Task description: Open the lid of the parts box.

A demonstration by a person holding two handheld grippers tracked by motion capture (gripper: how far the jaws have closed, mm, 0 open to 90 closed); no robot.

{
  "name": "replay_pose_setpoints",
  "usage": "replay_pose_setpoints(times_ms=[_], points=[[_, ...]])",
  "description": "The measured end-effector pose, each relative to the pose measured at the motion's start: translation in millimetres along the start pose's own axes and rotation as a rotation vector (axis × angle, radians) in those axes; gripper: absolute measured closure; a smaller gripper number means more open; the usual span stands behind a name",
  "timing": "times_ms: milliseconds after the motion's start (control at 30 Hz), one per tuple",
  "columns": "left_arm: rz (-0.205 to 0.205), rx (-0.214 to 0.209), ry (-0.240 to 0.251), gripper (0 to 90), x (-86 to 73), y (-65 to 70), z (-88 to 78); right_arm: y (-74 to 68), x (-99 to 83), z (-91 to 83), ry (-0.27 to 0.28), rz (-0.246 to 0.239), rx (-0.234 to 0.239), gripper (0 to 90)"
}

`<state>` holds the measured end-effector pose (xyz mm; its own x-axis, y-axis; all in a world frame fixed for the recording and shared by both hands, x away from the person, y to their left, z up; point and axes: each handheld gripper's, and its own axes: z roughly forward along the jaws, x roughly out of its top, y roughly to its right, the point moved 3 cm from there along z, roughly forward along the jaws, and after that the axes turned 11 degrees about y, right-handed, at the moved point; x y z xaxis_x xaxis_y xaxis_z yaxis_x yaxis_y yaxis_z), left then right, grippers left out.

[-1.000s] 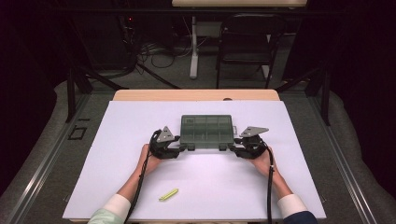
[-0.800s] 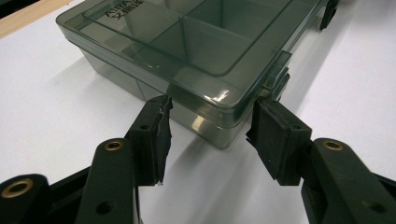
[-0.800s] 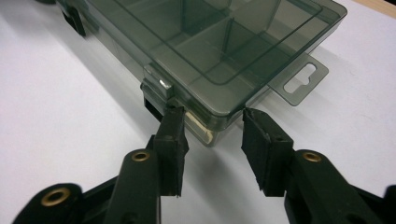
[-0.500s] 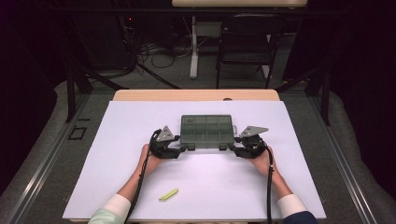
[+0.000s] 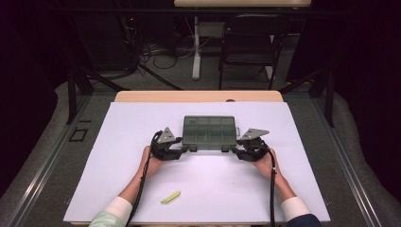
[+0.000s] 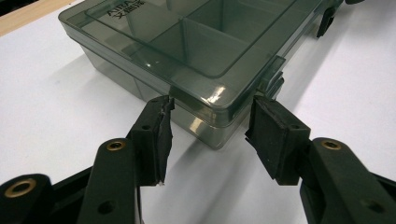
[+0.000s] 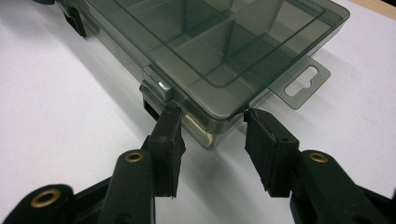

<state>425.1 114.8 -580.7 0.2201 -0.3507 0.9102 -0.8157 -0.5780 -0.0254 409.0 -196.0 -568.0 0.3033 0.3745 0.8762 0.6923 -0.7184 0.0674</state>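
Note:
A smoky see-through compartment box [image 5: 209, 131] lies flat with its lid down on the white sheet. My left gripper [image 5: 182, 150] is at its near left corner, my right gripper [image 5: 236, 152] at its near right corner. In the left gripper view the box [image 6: 201, 46] has its corner between the jaws and both pad tips touch its walls beside a latch [image 6: 273, 77]; these jaws have just been closing. In the right gripper view the box [image 7: 224, 42] corner sits likewise between pads that touch it under the other latch [image 7: 156, 86]; those jaws also closed slightly.
A small yellow-green stick [image 5: 170, 197] lies on the sheet near the front edge, by the left forearm. A hang tab [image 7: 303, 84] juts from the box's right end. Beyond the table's wooden far edge [image 5: 198, 96] stand a chair [image 5: 250, 42] and cables.

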Motion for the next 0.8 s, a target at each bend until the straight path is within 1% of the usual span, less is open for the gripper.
replay_pose_setpoints(times_ms=[67,200,367,500,533,600,633,700,733,767,800], points=[[0.003,0.001,-0.002,48.9,0.2,0.2,-0.1,1.2,-0.4,-0.2,0.008,0.012,0.008,56.4],[-0.011,0.004,0.0,48.9,0.2,1.0,-0.1,1.0,-0.3,-0.3,0.01,0.02,0.007,56.9],[-0.005,0.014,-0.002,49.1,0.4,1.9,-0.3,1.3,-0.5,-1.0,0.011,0.027,0.009,57.8],[-0.027,0.006,0.007,50.0,0.1,0.9,-0.8,1.7,-0.7,-1.1,0.013,0.037,0.01,58.5],[-0.044,0.003,0.011,50.2,-0.2,0.7,-1.0,2.2,-0.9,-0.9,0.023,0.044,0.013,59.0],[-0.047,0.004,0.012,50.5,0.0,0.1,-1.1,3.1,-1.3,-1.7,0.02,0.062,0.02,59.4],[-0.056,0.005,0.015,50.5,-0.1,0.4,-1.0,3.1,-1.3,-1.7,0.02,0.065,0.02,59.4],[-0.043,0.011,0.003,50.8,0.5,1.8,-1.2,3.0,-1.1,-1.7,0.017,0.062,0.017,59.4],[-0.025,0.016,-0.008,51.2,1.1,2.6,-1.2,2.3,-0.9,-1.3,0.018,0.051,0.014,59.2],[-0.014,0.018,-0.014,51.6,1.7,3.5,-0.9,1.9,-0.2,-1.4,0.012,0.035,0.005,59.0],[-0.019,0.014,-0.013,51.7,2.0,4.1,-0.6,2.0,0.4,-2.0,0.004,0.027,-0.005,57.5]])
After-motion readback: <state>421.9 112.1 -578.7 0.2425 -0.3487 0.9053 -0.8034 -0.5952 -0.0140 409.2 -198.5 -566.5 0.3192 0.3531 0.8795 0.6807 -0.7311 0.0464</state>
